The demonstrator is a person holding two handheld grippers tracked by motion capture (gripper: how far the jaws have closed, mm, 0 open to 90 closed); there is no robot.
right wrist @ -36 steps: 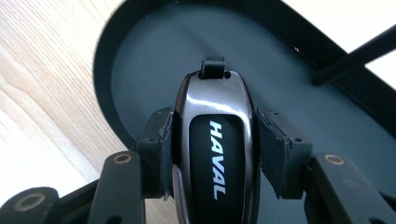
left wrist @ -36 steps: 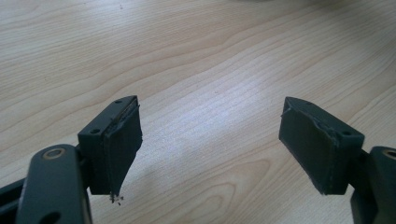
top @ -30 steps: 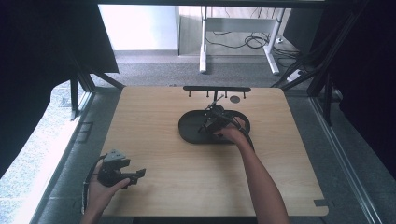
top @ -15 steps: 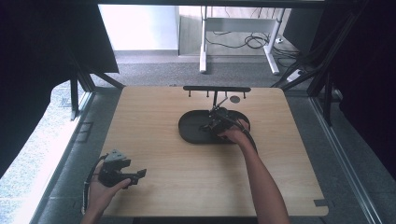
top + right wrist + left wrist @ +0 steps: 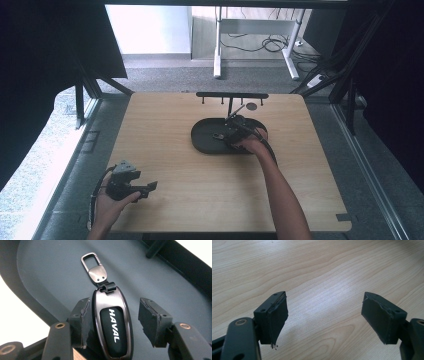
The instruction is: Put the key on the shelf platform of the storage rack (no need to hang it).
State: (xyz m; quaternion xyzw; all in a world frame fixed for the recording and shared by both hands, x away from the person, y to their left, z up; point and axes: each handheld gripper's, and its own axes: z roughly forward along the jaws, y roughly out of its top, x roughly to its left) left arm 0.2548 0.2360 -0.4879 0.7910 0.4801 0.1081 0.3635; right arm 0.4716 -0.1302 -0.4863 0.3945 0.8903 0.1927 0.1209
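One key fob (image 5: 113,325), cased in dark metal with a single clasp at its top, is seen lying in the one dark oval tray (image 5: 202,140) set toward the far edge of the tabletop (image 5: 200,195). The right hand-held gripper (image 5: 112,322) has just been opening, the fob between its parted jaws, one pad beside it and the other clear. The left hand-held gripper (image 5: 324,317) is held wide open over bare wood at the near left corner.
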